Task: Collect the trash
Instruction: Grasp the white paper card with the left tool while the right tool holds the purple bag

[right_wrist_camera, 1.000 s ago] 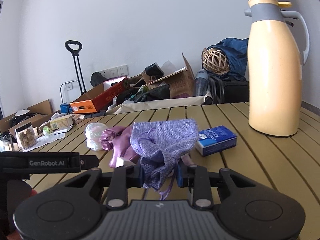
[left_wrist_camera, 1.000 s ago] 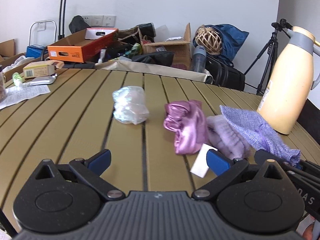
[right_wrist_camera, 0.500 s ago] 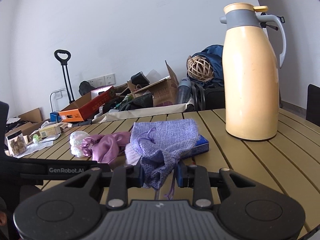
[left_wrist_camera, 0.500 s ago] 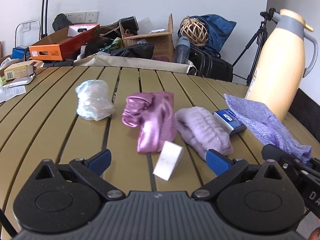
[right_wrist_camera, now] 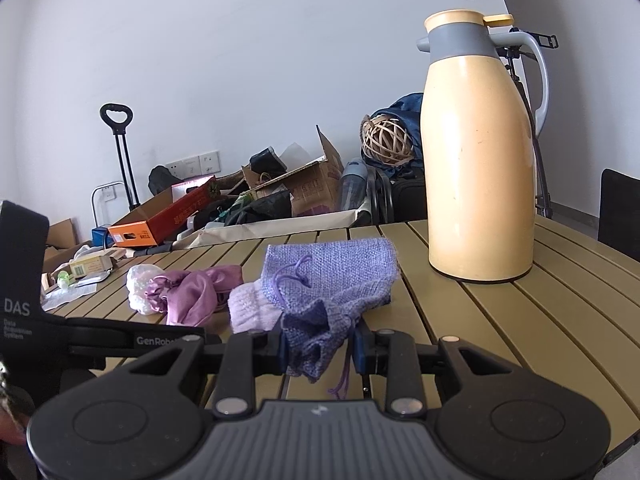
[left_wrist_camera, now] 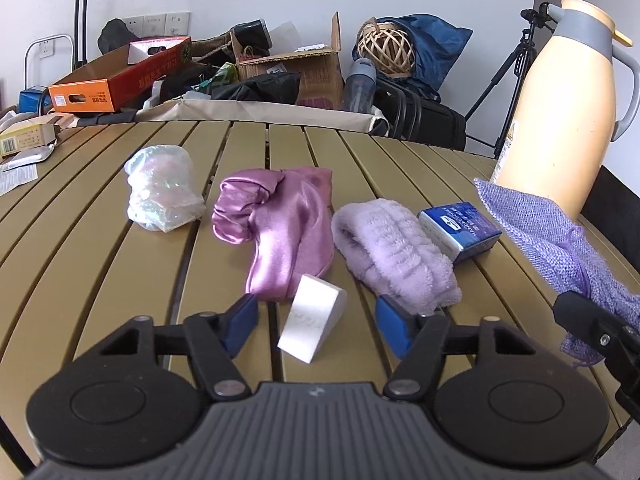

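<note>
Left wrist view: the left gripper (left_wrist_camera: 316, 318) has just been narrowing its jaws around a small white wedge (left_wrist_camera: 312, 328) on the slatted table (left_wrist_camera: 100, 264); the pads stand clear of it on both sides; just beyond lie a pink satin cloth (left_wrist_camera: 280, 220), a fluffy lilac cloth (left_wrist_camera: 392, 252), a crumpled plastic wrap (left_wrist_camera: 162, 188) and a blue packet (left_wrist_camera: 460, 228); the right gripper (right_wrist_camera: 320, 348) is clamped on a purple drawstring bag (right_wrist_camera: 328, 280), lifted near a cream jug (right_wrist_camera: 480, 160).
</note>
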